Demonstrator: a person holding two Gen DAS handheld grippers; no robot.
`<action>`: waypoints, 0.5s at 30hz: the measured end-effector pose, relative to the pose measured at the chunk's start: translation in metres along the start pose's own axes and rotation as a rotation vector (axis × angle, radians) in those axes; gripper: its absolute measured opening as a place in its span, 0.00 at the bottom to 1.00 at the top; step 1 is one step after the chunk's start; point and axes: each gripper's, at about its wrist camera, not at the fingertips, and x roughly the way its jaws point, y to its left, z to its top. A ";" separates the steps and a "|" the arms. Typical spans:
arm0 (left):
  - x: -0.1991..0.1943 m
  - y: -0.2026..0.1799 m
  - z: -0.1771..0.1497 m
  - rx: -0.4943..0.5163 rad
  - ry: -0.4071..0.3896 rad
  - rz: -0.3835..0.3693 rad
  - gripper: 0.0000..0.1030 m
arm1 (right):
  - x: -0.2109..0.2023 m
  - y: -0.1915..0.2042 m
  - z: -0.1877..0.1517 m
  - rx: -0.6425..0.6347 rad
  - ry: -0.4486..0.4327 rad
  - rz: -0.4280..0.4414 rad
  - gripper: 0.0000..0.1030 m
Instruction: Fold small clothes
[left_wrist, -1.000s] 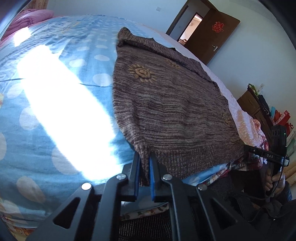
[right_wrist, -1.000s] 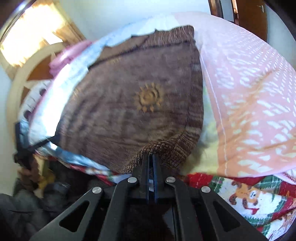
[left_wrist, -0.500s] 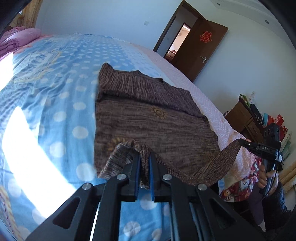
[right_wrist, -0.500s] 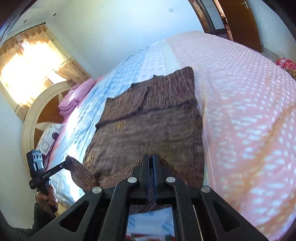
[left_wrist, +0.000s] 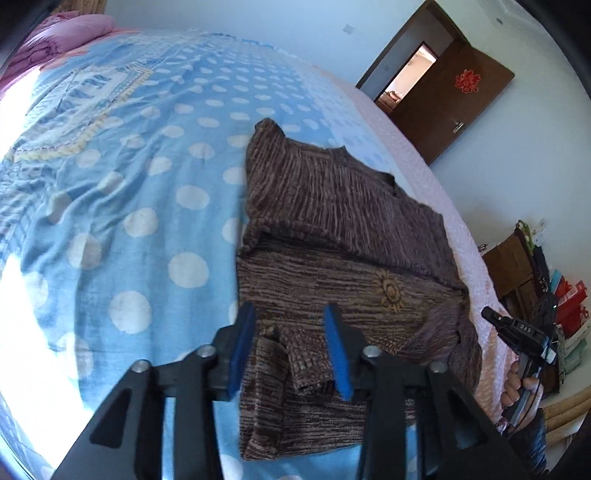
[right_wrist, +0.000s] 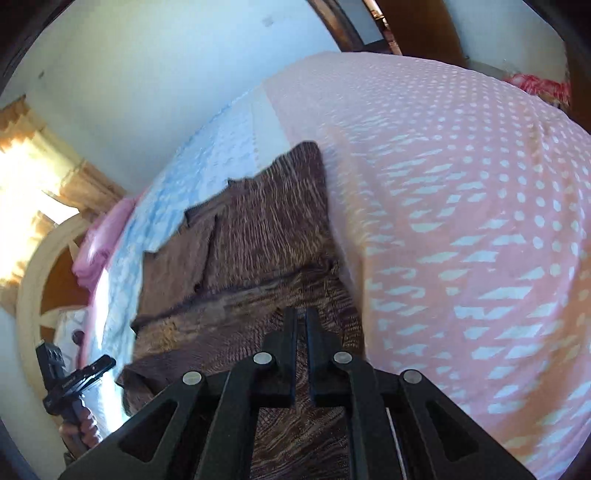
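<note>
A brown knitted sweater (left_wrist: 332, 236) with a yellow sun motif lies on the bed, its bottom hem folded up over the body. My left gripper (left_wrist: 291, 332) is open, blue pads apart, just above the folded hem's left corner (left_wrist: 295, 354). My right gripper (right_wrist: 301, 325) has its jaws almost together with a narrow gap; I cannot tell whether cloth is still pinched. It sits over the sweater's (right_wrist: 258, 236) right side. The right gripper also shows in the left wrist view (left_wrist: 491, 315), and the left gripper shows in the right wrist view (right_wrist: 107, 363).
The bed has a blue polka-dot sheet (left_wrist: 129, 184) on the left and a pink dotted blanket (right_wrist: 461, 221) on the right. A pink pillow (left_wrist: 62, 33) lies at the head. A brown door (left_wrist: 450, 103) and a cluttered cabinet (left_wrist: 524, 258) stand to the right.
Both grippers carried the sweater's bottom hem up and forward over the body, folding it. My left gripper has opened and let go of the hem.
</note>
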 end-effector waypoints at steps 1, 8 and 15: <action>-0.009 0.003 0.002 0.013 -0.026 -0.004 0.64 | -0.006 -0.002 0.000 0.003 -0.023 0.009 0.04; -0.026 -0.004 -0.017 0.397 -0.003 0.144 0.67 | -0.039 0.005 -0.023 -0.086 -0.073 -0.010 0.04; 0.013 -0.041 -0.029 0.741 0.084 0.170 0.67 | -0.041 0.007 -0.043 -0.092 -0.036 -0.015 0.04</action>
